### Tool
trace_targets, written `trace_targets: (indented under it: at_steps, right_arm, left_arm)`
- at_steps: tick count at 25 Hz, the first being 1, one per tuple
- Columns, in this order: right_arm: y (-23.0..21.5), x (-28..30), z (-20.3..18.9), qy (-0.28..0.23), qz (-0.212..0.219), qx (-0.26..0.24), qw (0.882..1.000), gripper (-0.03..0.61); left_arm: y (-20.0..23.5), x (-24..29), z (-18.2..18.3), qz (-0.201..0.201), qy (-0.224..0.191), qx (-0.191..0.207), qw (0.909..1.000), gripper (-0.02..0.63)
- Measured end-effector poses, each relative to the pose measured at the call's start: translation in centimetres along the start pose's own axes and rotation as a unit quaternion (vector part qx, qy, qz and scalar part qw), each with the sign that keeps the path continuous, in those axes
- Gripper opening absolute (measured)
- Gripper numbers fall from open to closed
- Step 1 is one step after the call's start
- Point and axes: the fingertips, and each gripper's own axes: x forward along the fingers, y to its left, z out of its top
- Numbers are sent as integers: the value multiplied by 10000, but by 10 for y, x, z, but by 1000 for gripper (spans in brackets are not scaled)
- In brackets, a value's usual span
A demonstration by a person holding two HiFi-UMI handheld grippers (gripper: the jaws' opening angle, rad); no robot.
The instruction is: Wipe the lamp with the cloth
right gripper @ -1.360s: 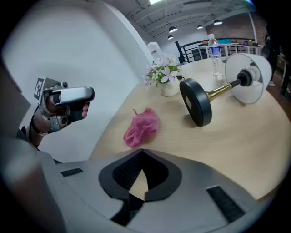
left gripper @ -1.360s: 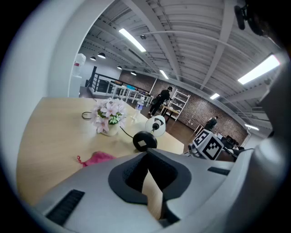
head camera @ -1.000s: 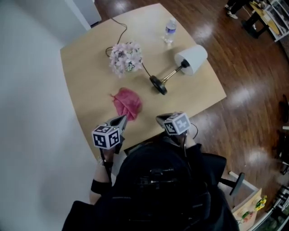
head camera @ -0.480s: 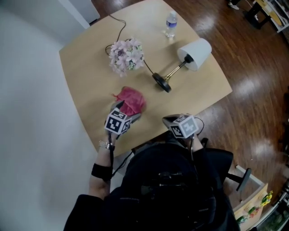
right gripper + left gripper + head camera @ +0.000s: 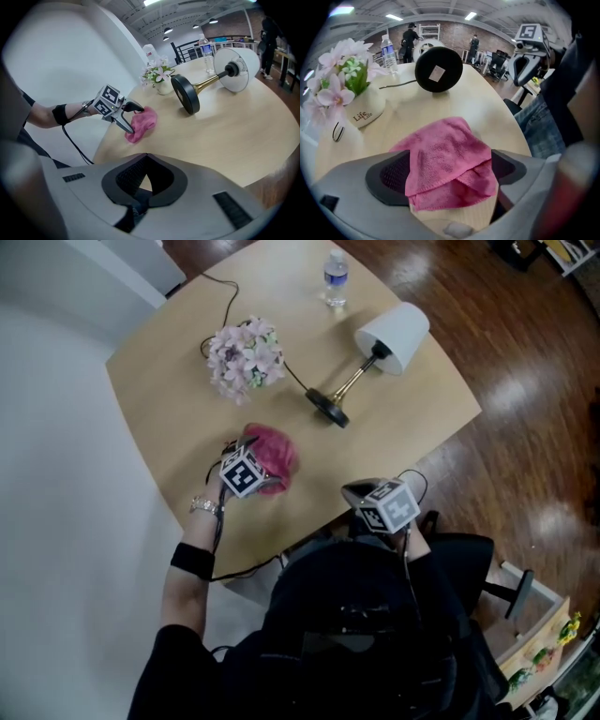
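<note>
Our lamp (image 5: pixel 361 371) lies sideways, base toward the counter's (image 5: pixel 169 381) near edge. Our left gripper (image 5: pixel 447 171), jaws just spread wide, straddles the cloth (image 5: pixel 274 448); our right gripper (image 5: pixel 146 157) is closed, empty.

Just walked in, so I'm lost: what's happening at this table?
A person holds a gripper in each hand. The left gripper is over the pink cloth, its fingers just opened and set around it, not pinching yet. The lamp lies on its side, untouched. The right gripper is shut and empty.
</note>
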Motion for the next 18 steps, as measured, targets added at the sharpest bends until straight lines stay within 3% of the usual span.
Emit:
trace_targets:
  at_steps: [4, 8, 12, 14, 16, 18]
  right_arm:
    - [-3, -4, -3, 3, -62, 57, 10000, 6]
    - [-5, -6, 1, -20, -96, 50, 9999, 6]
    - [-5, -5, 2, 22, -74, 25, 10000, 6]
    - [-4, -4, 1, 48, -76, -11, 10000, 6]
    - [-4, -3, 1, 59, -82, -32, 9999, 6]
    - [-4, -3, 1, 71, -88, -33, 9999, 6]
  left_arm:
    - [-3, 16, -10, -209, 360, 321, 9986, 551]
    - [4, 18, -23, 27, 777, 570, 9953, 532]
    - [5, 21, -20, 51, 752, 565, 9956, 503]
    - [9, 16, -14, 157, 586, 439, 9972, 416]
    - [11, 15, -10, 245, 382, 246, 9987, 248]
    - [13, 15, -9, 342, 249, 23, 9991, 194]
